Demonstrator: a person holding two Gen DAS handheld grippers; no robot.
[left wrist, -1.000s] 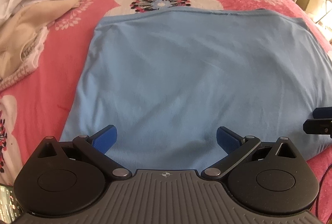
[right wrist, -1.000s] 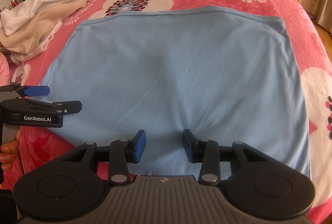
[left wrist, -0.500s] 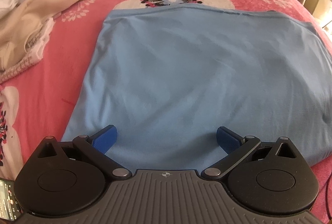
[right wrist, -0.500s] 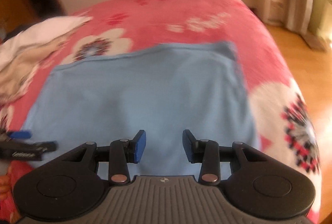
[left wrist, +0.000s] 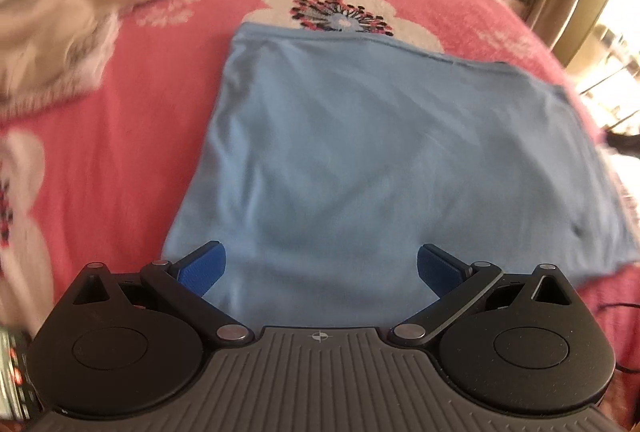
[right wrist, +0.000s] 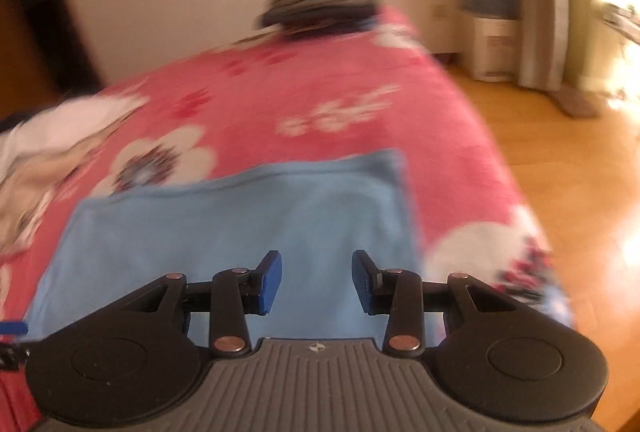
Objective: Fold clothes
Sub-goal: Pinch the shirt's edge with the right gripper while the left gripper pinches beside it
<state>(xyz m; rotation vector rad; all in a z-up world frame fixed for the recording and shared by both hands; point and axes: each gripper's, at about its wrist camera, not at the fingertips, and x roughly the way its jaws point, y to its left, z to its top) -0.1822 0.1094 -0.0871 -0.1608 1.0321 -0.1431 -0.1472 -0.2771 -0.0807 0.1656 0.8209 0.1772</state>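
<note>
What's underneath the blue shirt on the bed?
The blue shirt lies flat on the pink blanket. Its far edge covers part of a white flower print. Anything else beneath it is hidden by the fabric.

One garment spread flat on the bed, two heaps of clothing beyond it.

The spread garment (left wrist: 384, 160) lies on the bedspread (left wrist: 132, 136), close to the near edge, with both grippers above its near hem: the left gripper (left wrist: 320, 268) over the left part, the right gripper (right wrist: 316, 282) nearer the garment's right side. A loose heap of clothes (left wrist: 76, 4) sits on the bed to the far left, well apart from the garment. A folded stack (right wrist: 320, 0) rests at the far end of the bed. Bare floor (right wrist: 568, 168) lies to the bed's right.
</note>
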